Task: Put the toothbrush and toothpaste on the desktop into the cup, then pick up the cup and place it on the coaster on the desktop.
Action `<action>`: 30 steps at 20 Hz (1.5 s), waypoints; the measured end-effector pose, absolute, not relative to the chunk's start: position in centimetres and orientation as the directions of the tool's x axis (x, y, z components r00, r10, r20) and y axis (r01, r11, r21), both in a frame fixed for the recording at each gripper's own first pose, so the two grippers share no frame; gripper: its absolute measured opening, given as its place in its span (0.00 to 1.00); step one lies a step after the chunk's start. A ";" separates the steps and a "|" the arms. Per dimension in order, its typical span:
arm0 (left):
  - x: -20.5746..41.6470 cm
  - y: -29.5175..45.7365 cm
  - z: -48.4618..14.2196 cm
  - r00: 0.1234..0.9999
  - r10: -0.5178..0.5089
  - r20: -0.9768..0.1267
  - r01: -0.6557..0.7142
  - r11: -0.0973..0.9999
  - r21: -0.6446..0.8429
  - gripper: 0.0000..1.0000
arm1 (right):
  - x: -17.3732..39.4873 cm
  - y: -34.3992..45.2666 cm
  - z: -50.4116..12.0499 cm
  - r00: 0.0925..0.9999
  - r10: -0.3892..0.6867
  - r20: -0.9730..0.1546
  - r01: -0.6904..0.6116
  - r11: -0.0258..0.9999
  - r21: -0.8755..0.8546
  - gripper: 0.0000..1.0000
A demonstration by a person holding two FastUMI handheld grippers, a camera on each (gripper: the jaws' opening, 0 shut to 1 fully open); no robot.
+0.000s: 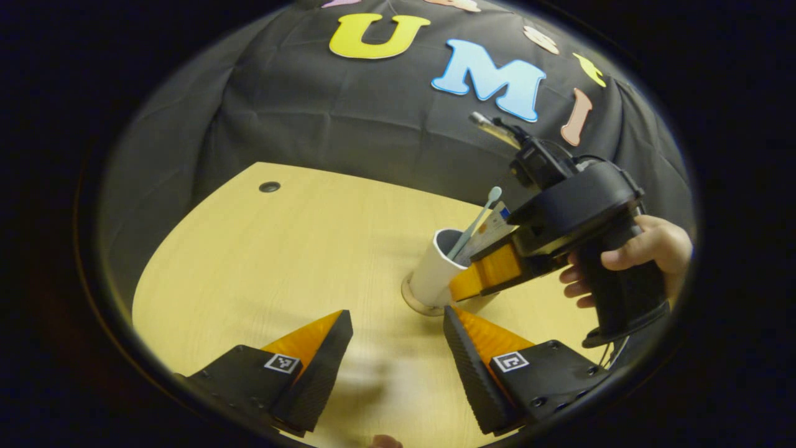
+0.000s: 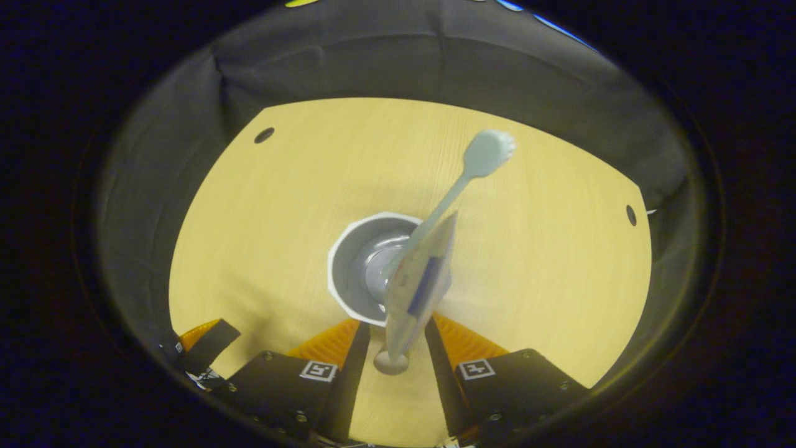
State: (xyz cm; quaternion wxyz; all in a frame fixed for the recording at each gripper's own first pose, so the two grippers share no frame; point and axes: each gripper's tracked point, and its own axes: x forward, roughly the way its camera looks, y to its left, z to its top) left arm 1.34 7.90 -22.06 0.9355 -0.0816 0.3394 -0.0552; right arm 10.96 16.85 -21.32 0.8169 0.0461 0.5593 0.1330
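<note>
Pale wooden counter (image 1: 261, 261) carries the white cup (image 1: 435, 274) on its round coaster (image 1: 415, 303) — toothbrush (image 1: 476, 223) and toothpaste (image 1: 491, 231) inside. Right hand-held gripper (image 1: 466, 281) clamps the cup wall; left hand-held gripper (image 1: 398, 348), near the cup, stands apart. Likely light, top-heavy — grip low.

A recording booth: black cloth wall (image 1: 348, 118) draped behind a pale wooden desktop (image 1: 298, 261) with cable holes (image 1: 269, 186).

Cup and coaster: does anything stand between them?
Nothing visible does. In the left gripper view the cup, held by the right gripper, already appears to sit on the coaster, with toothbrush and toothpaste inside.
</note>
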 end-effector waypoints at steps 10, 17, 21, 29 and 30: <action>2.5 3.8 -17.9 0.827 -0.156 -0.541 0.092 0.986 -0.142 0.96 | 7.4 8.7 -13.9 0.586 0.251 -0.771 -0.050 0.960 0.274 0.82; 3.3 -2.5 -12.7 0.880 -0.208 -0.428 0.175 0.978 -0.116 0.96 | 4.2 2.7 -12.3 0.741 0.135 -0.657 0.039 0.969 0.243 0.88; 2.5 -5.4 -9.2 0.908 -0.236 -0.347 0.213 0.971 -0.106 0.96 | 2.9 -0.2 -9.3 0.848 0.063 -0.527 0.075 0.969 0.237 0.88; 0.8 -9.4 -2.4 0.968 -0.231 -0.100 0.224 0.971 -0.080 0.95 | -1.4 -4.8 -2.8 0.975 -0.082 -0.207 0.107 0.988 0.112 0.87; 0.4 -9.6 -1.5 0.971 -0.228 -0.069 0.223 0.972 -0.072 0.95 | -1.6 -5.3 -2.4 0.979 -0.095 -0.178 0.113 0.989 0.097 0.87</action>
